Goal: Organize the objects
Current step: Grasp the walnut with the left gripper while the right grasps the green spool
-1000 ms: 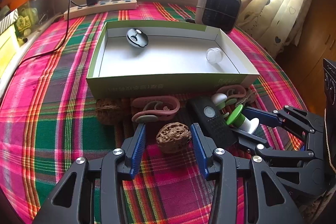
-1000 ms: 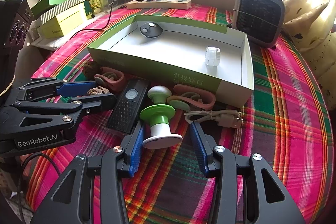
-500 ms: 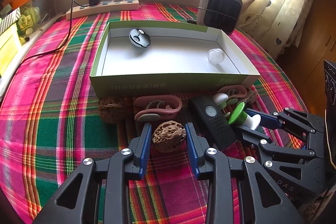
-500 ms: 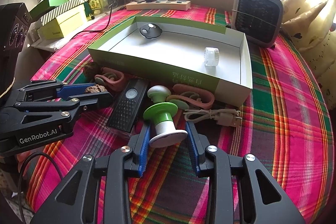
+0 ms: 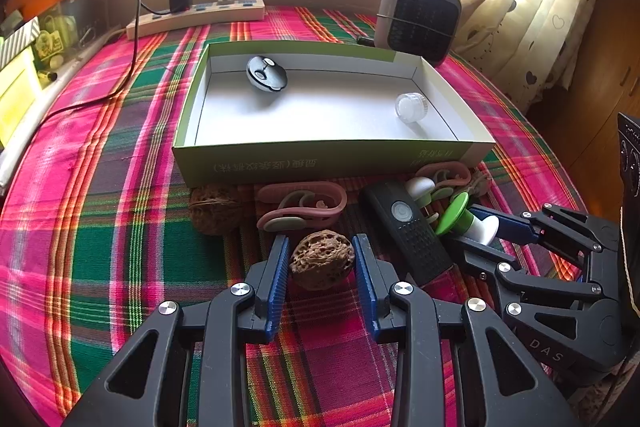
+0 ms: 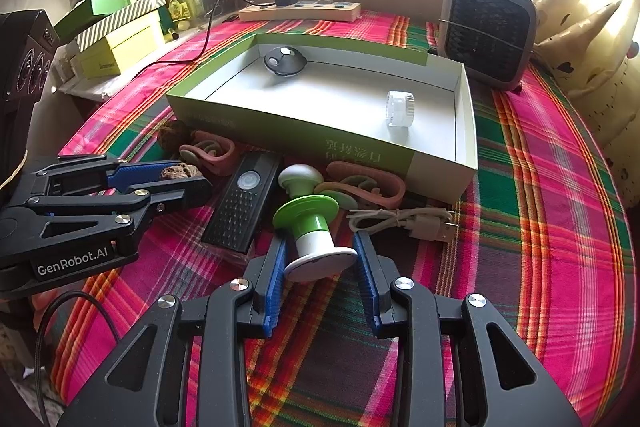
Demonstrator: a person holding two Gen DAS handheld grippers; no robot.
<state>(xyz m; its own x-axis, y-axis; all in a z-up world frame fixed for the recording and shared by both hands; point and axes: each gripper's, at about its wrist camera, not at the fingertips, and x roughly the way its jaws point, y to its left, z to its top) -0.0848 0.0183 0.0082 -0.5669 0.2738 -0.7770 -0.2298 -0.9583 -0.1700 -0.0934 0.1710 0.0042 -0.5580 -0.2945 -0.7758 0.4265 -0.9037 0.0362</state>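
A: What does the left tool (image 5: 322, 259) have?

B: Its blue pads are clamped on the pitted walnut (image 5: 322, 259), which sits on the plaid bench (image 5: 120, 211) just in front of the pink clip (image 5: 301, 205).

A: And the right tool (image 6: 320, 259)?

B: It is pressed against the white base of the green-and-white spool (image 6: 314, 231) (lying tilted, green end toward the box).

A: Where is the box?

B: The green box (image 5: 328, 157) lies open just beyond the clutter, with a black round gadget (image 5: 266, 74) at its far left and a clear cap (image 5: 411, 107) at its right.

A: What remains outside?

B: A black remote (image 6: 242, 203), a second walnut (image 5: 214, 209), a white cable (image 6: 404, 223) and a second pink clip (image 6: 366, 187).
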